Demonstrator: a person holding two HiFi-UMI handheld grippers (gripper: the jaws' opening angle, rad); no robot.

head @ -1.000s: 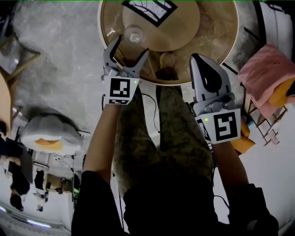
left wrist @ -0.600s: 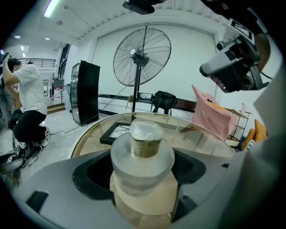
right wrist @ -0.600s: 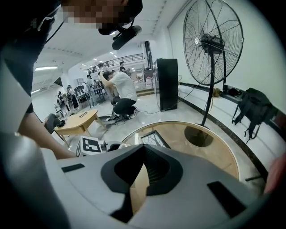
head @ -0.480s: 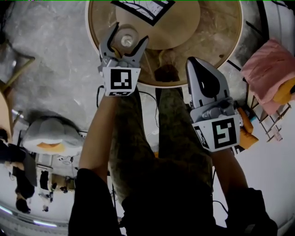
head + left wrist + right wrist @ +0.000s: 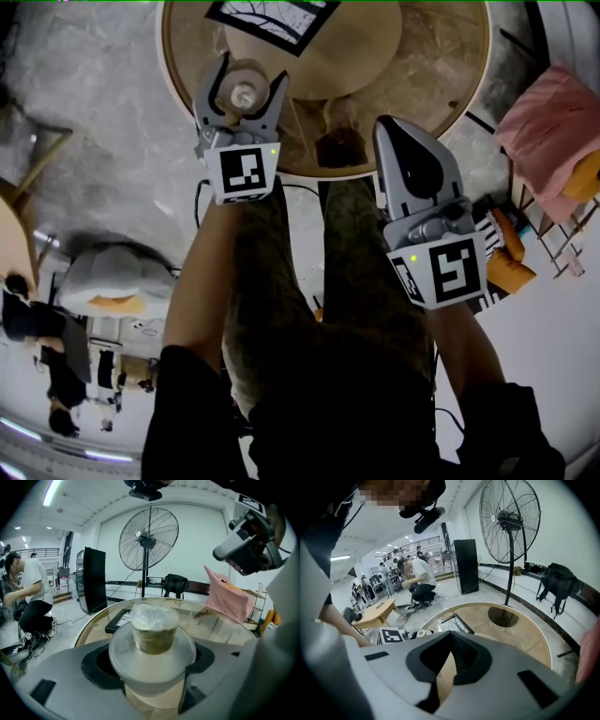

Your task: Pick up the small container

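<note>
The small container (image 5: 243,95) is a clear plastic tub with a wide rim and something olive-brown inside. It stands near the near left edge of the round table (image 5: 427,66). My left gripper (image 5: 251,71) reaches around it from the near side, one jaw on each side. In the left gripper view the small container (image 5: 153,632) fills the gap of the left gripper (image 5: 152,670), whose jaws are closing. I cannot see the pads pressing on it. My right gripper (image 5: 390,128) hovers at the table's near edge, shut and empty; its jaws also meet in the right gripper (image 5: 450,637) view.
A black-framed picture (image 5: 274,13) lies on the table beyond the container. A pink cloth (image 5: 548,141) hangs on a rack at the right. Past the table stand a big pedestal fan (image 5: 148,538) and a black cabinet (image 5: 93,579). A person (image 5: 29,595) crouches at the far left.
My left gripper has moved forward, so the container that stood just past its fingertips now sits between the jaws. The right gripper has barely moved.
</note>
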